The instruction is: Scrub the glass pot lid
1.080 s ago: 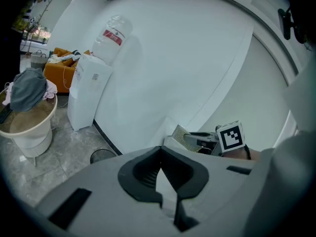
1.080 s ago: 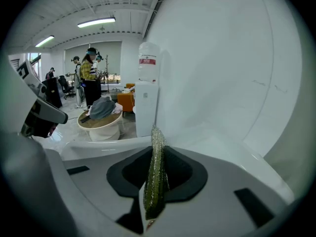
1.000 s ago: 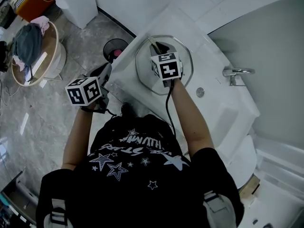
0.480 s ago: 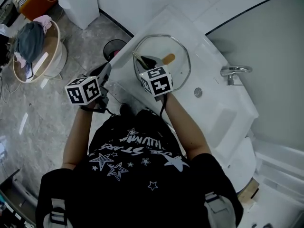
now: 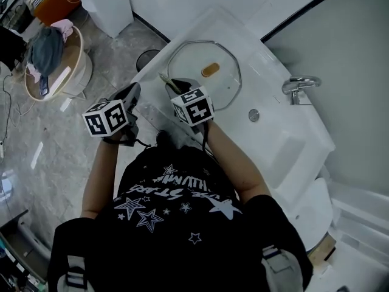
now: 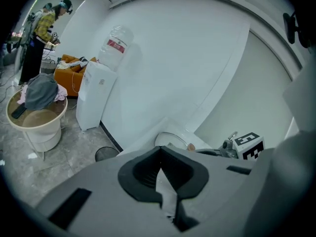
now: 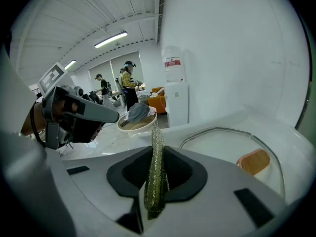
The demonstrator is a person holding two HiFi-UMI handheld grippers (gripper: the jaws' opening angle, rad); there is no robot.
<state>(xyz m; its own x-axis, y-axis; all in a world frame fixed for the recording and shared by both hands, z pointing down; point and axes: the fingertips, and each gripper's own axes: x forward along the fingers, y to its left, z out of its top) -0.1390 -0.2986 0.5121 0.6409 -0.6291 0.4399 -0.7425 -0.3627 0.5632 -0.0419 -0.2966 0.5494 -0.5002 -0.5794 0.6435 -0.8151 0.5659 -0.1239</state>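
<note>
Head view: glass pot lid (image 5: 196,58) lies flat on the white sink top (image 5: 276,135), at the end well apart from the tap (image 5: 297,84), with its wooden knob (image 5: 210,70) showing at the centre. The right gripper (image 5: 174,86) sits at the near rim of the lid, a green scouring pad (image 5: 165,79) sticking out of it; whether the pad touches the glass cannot be told here. The left gripper (image 5: 130,95) hangs off the sink's edge over the floor, near a waste bin (image 5: 148,59). Left gripper view: jaws drawn together at the tips with nothing between them; the lid (image 6: 170,138) is ahead and apart from the left gripper (image 6: 160,153). Right gripper view: right gripper (image 7: 157,149) is clamped on the pad (image 7: 155,181), which stands up limp and thin; the lid (image 7: 217,144) and its knob (image 7: 253,161) lie just beyond to the right. Judgement: the lid is stiff, fairly heavy, breakable, and slick once wet, so it will likely skate under scrubbing. The free left gripper should steady it by the knob or the metal rim, not the bare glass.
</note>
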